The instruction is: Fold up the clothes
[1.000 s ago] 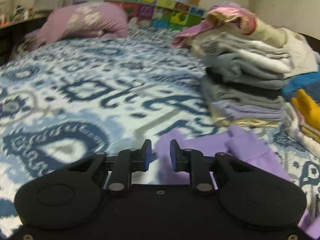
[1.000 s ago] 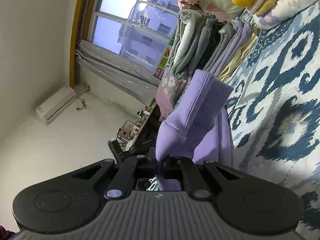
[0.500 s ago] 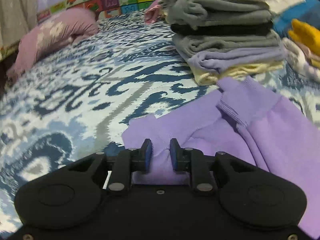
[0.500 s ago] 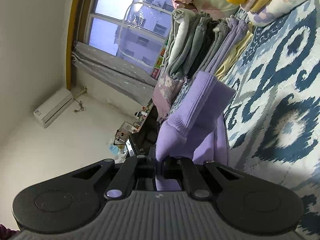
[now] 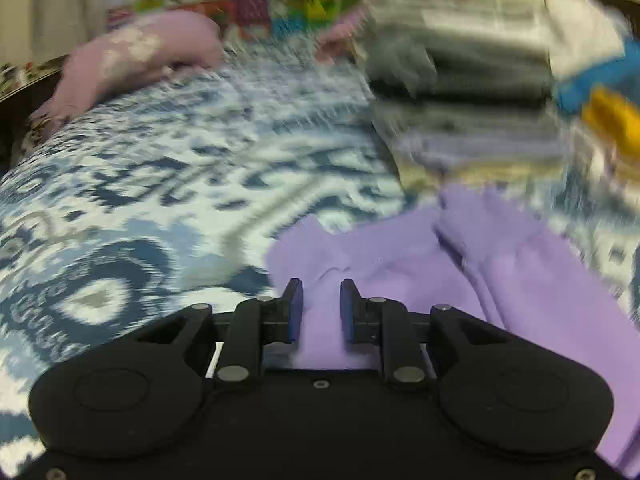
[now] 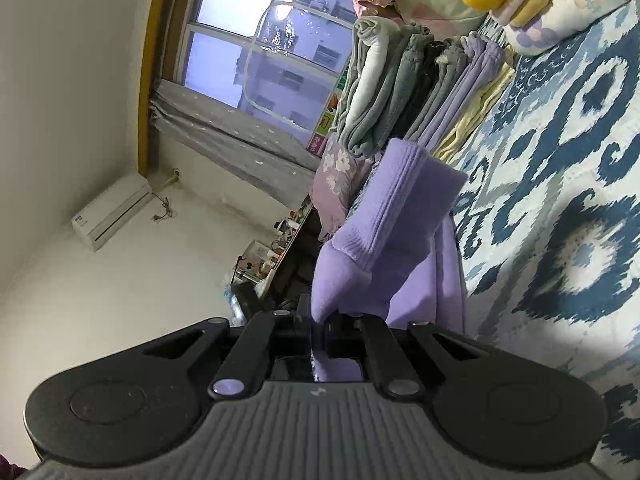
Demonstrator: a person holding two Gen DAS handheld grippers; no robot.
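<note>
Purple garment: soft knit, lying partly flat on the patterned bed, near the foot of the stack of folded clothes that stands toward the bed's far right.

Left tongs: pointed downward at the garment's near left edge. A ridge of purple cloth runs between the narrowly parted jaws; whether the blue pads actually pinch it cannot be told, as the view is blurred.

Long axis: from the left tongs the garment stretches away rightward, ribbed band lying farthest toward the stack.

Right tongs: closed tight on a fold of the same garment, which rises from the jaws with its ribbed hem uppermost; camera rolled sideways, bedspread at right.

Judgement: both tongs sit at the garment, so the coming fold likely turns on carrying the left edge rightward across that axis.
</note>
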